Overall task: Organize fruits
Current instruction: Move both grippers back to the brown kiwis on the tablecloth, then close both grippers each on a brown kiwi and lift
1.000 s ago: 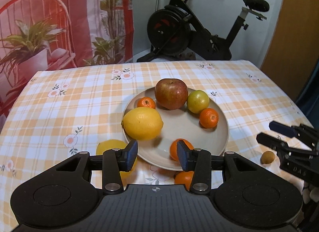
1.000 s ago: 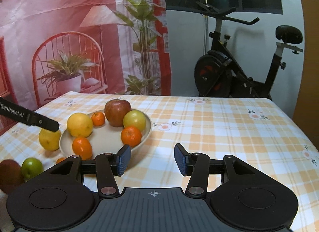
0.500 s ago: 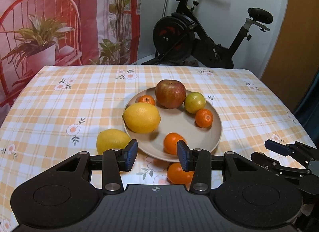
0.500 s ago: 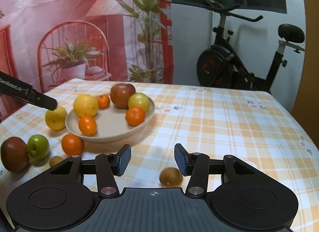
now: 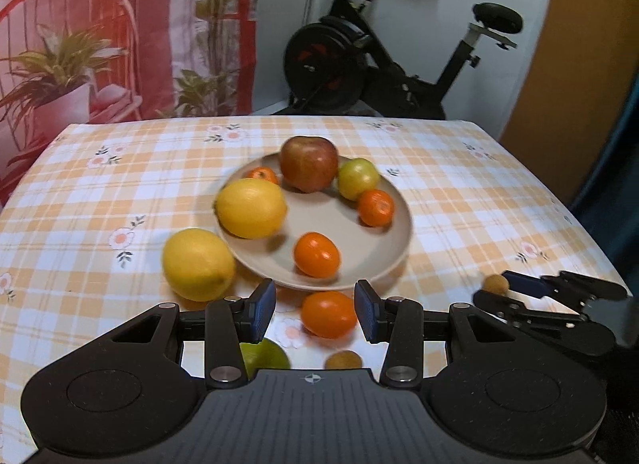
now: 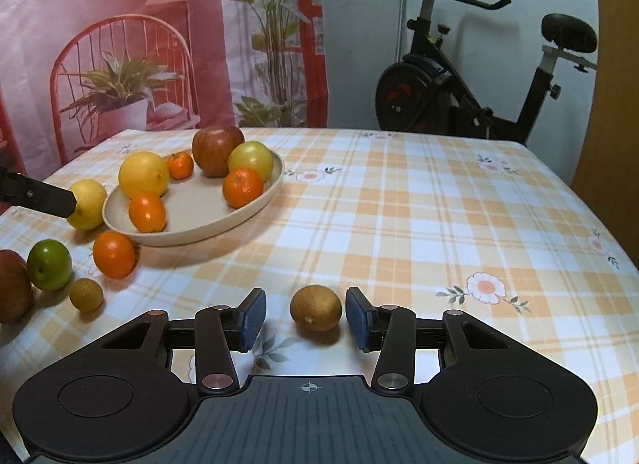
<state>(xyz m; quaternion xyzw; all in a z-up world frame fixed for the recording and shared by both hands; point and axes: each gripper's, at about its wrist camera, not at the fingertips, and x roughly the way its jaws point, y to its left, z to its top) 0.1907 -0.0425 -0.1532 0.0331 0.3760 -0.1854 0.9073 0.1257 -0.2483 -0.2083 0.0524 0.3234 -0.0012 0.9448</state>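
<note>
A beige plate (image 5: 393, 244) (image 6: 255, 200) holds a red apple (image 5: 308, 162), a lemon (image 5: 251, 207), a green fruit (image 5: 358, 177) and three small oranges. Loose on the cloth lie a second lemon (image 5: 197, 264), an orange (image 5: 328, 314) (image 6: 114, 254), a green apple (image 6: 50, 264) and small brown fruits. My left gripper (image 5: 315, 314) is open with the loose orange between its fingers. My right gripper (image 6: 305, 318) is open around a brown fruit (image 6: 315, 307) on the table; it also shows in the left wrist view (image 5: 503, 290).
The table has a checked orange cloth with flowers (image 6: 439, 224). A dark red fruit (image 6: 12, 284) sits at the far left edge of the right wrist view. An exercise bike (image 5: 379, 64) stands behind the table, beside a red printed backdrop.
Both grippers have pulled back toward the table's near edge. The loose orange now sits between the left fingers, and the brown fruit between the right fingers.
</note>
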